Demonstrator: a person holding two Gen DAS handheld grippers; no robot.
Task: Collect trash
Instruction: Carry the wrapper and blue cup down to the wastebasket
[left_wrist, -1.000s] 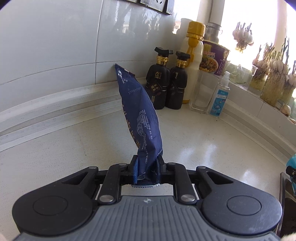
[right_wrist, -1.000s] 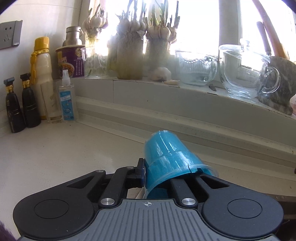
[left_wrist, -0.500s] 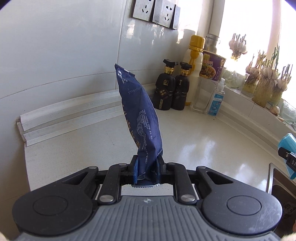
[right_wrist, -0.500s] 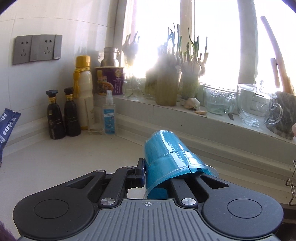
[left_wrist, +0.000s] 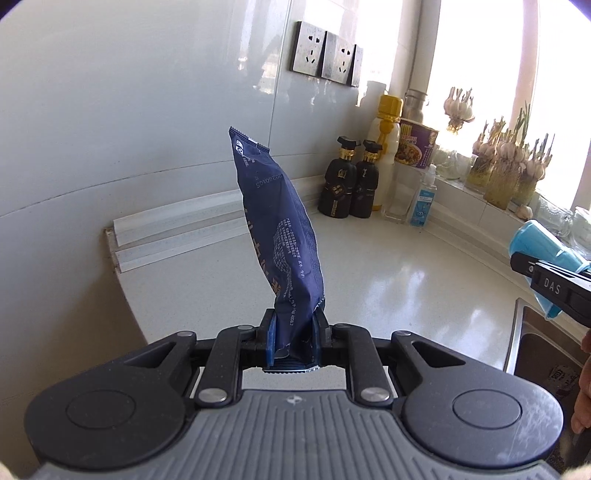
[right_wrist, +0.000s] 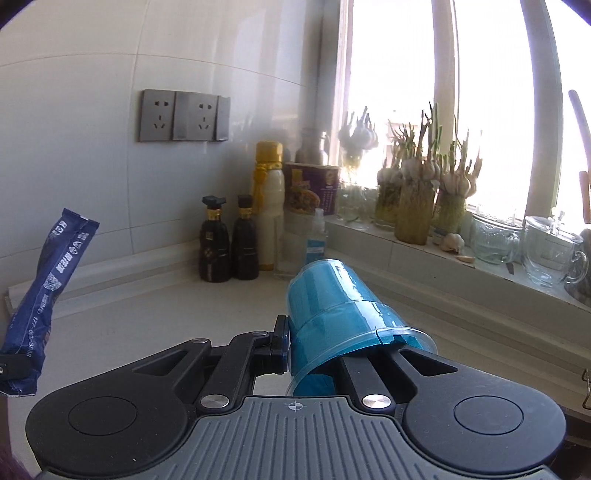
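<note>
Glossy white countertop (left_wrist: 388, 280); translucent blue plastic cup (right_wrist: 332, 306).

Steel sink (left_wrist: 517, 343) cut off at three o'clock; crumpled blue plastic cup (right_wrist: 332, 314) hides right gripper's (right_wrist: 314, 354) far finger.

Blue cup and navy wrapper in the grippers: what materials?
Blue cup: looks like thin translucent plastic, glossy; the rim shows a small split.
Navy wrapper: probably printed plastic film, slight sheen, creased, with a serrated seal edge. Whether it is foil-lined inside can't be told.
</note>
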